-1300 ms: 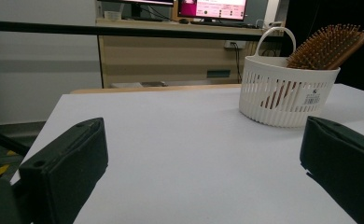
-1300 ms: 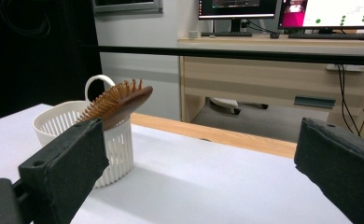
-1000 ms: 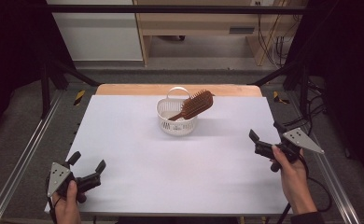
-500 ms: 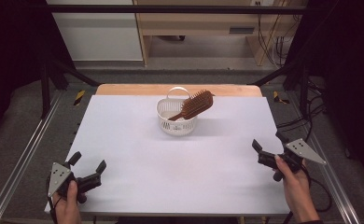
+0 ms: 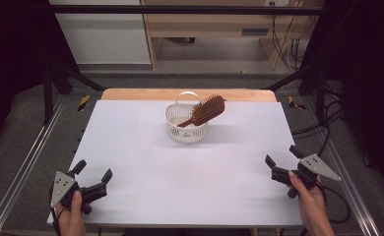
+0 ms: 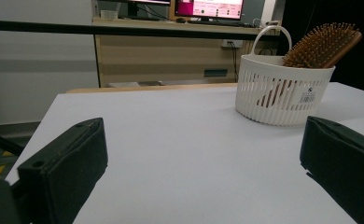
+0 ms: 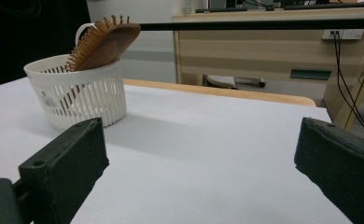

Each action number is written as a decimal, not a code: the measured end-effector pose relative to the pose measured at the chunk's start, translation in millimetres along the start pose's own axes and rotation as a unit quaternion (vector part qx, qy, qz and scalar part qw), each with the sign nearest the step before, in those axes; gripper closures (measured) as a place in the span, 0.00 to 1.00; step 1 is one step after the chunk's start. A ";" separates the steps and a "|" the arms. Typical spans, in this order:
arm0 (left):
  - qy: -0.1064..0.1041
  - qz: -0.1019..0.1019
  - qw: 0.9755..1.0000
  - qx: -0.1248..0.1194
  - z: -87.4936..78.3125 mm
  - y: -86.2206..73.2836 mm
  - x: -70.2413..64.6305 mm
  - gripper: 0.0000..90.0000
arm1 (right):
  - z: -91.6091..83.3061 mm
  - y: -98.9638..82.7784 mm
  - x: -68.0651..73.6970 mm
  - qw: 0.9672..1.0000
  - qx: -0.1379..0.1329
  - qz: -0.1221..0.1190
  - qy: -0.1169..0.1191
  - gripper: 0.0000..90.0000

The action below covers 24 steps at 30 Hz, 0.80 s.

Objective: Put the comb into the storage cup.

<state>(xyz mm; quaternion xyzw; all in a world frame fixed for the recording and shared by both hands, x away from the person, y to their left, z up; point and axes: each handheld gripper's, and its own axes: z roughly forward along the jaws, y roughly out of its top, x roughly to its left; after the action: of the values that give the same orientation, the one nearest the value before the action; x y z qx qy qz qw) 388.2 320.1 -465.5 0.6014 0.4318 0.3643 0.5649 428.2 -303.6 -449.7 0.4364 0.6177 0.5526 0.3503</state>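
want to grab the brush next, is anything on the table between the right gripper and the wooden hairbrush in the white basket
Nothing visible: bare white table lies between the open right gripper and the brown wooden hairbrush. Only the white slotted plastic basket itself surrounds the brush's handle; its bristled head sticks out over the rim.

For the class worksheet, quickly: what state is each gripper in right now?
Left gripper: open, holding nothing, at the near left of the table.
Right gripper: open, holding nothing, at the table's right edge.

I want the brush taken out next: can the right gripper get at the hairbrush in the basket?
Probably yes: the right gripper is open, and bare table lies between it and the hairbrush, whose head juts over the basket rim.
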 end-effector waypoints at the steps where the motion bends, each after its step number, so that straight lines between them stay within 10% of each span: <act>1: -0.001 0.000 1.000 0.000 0.0 0.0 -0.1 0.01 | 0.0 -1.1 0.5 1.000 0.002 0.000 0.001 0.03; 24: -0.014 0.003 1.000 -0.005 0.5 0.9 -3.4 0.01 | 5.7 -20.6 19.3 0.999 0.006 -0.008 0.039 0.03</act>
<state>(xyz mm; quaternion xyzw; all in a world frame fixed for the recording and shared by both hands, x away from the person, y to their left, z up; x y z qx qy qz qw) 387.5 316.7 -464.5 0.6055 0.4199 0.3596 0.5725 423.1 -283.8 -469.9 0.4113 0.6376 0.5628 0.3280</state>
